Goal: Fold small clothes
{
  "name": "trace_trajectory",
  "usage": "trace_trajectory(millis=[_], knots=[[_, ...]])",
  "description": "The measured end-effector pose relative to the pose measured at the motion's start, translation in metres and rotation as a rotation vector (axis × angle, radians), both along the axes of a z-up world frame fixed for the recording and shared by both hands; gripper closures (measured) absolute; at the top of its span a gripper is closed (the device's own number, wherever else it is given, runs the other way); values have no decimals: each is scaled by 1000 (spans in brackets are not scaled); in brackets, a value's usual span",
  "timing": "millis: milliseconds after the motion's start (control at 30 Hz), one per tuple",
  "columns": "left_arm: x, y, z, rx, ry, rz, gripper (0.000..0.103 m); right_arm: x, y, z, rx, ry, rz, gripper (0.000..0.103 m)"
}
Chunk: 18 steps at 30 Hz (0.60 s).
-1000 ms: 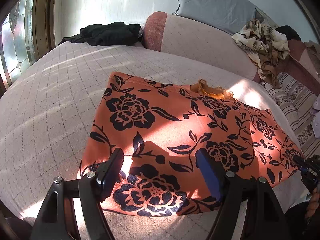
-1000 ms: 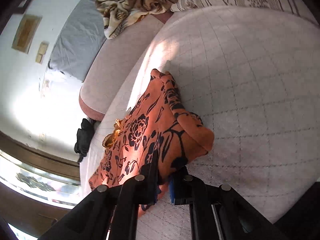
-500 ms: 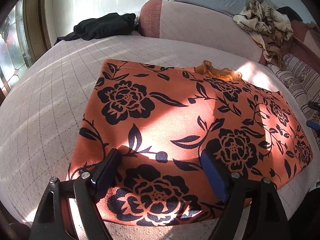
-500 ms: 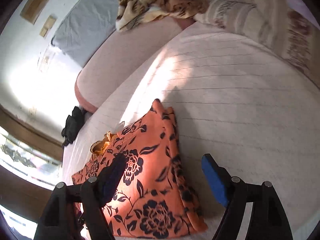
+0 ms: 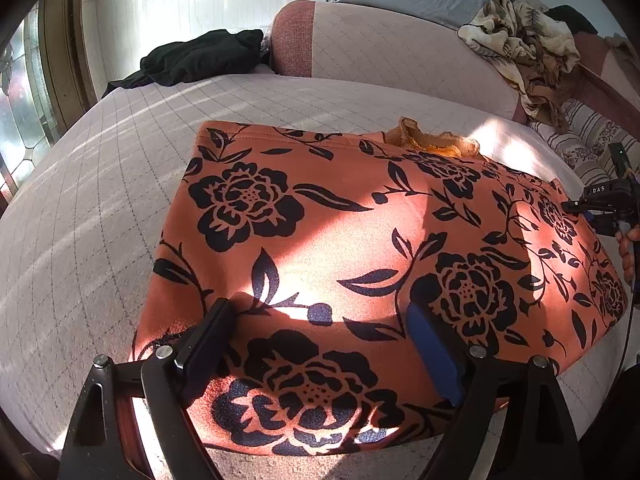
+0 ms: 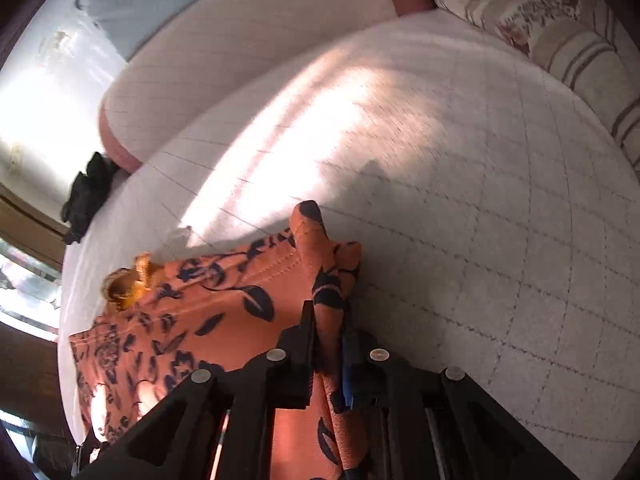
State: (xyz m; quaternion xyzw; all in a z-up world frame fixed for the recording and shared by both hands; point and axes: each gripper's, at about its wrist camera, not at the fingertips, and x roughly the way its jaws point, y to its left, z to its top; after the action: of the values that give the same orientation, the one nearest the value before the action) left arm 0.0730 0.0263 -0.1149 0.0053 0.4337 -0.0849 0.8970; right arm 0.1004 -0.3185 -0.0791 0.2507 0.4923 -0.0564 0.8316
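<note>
An orange garment with black flowers (image 5: 360,248) lies spread flat on the quilted bed (image 5: 100,200). My left gripper (image 5: 320,332) is open and hovers over the garment's near edge, its fingers apart above the cloth. My right gripper (image 6: 330,332) is shut on the garment's right edge (image 6: 320,248), which stands up pinched between the fingers. The right gripper also shows at the far right of the left wrist view (image 5: 608,208). A frilly orange trim (image 5: 436,142) sticks out at the garment's far edge.
A black garment (image 5: 200,60) lies at the bed's far left by the bolster (image 5: 380,48). A crumpled beige patterned cloth (image 5: 528,44) lies on the bolster's right end. A striped blanket (image 6: 560,40) lies to the right. A window (image 5: 24,92) is at left.
My right gripper was shut on the cloth, opened half a second ago, and is now shut on the garment's right edge again. My left gripper has moved closer over the garment, still open.
</note>
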Motion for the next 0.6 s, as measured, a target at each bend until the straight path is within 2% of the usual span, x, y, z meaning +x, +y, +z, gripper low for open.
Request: trace_trajectory(millis=[67, 100, 133, 233, 300, 400, 500, 533, 600], knots=[[-1, 2, 0, -9, 0, -2, 15, -7, -8, -1, 67, -51, -59, 74], [-1, 3, 0, -10, 2, -2, 15, -11, -10, 3, 75, -53, -86, 60], [-2, 3, 0, -8, 2, -4, 15, -14, -11, 7, 49, -45, -106, 40], [-4, 4, 0, -7, 3, -4, 15, -33, -6, 39, -52, -121, -137, 39], [-5, 4, 0, -5, 3, -5, 15, -42, 7, 62, -52, -191, -83, 39], [-5, 3, 0, -3, 2, -4, 15, -42, 33, 68, 75, -221, 61, 38], [-5, 2, 0, 1, 3, -4, 15, -25, 41, 33, 202, -148, 152, 37], [-4, 2, 1, -1, 4, -5, 15, -20, 33, 15, 189, -92, 107, 44], [-4, 4, 1, -6, 5, -7, 15, -28, 2, -5, 282, -101, -58, 70]])
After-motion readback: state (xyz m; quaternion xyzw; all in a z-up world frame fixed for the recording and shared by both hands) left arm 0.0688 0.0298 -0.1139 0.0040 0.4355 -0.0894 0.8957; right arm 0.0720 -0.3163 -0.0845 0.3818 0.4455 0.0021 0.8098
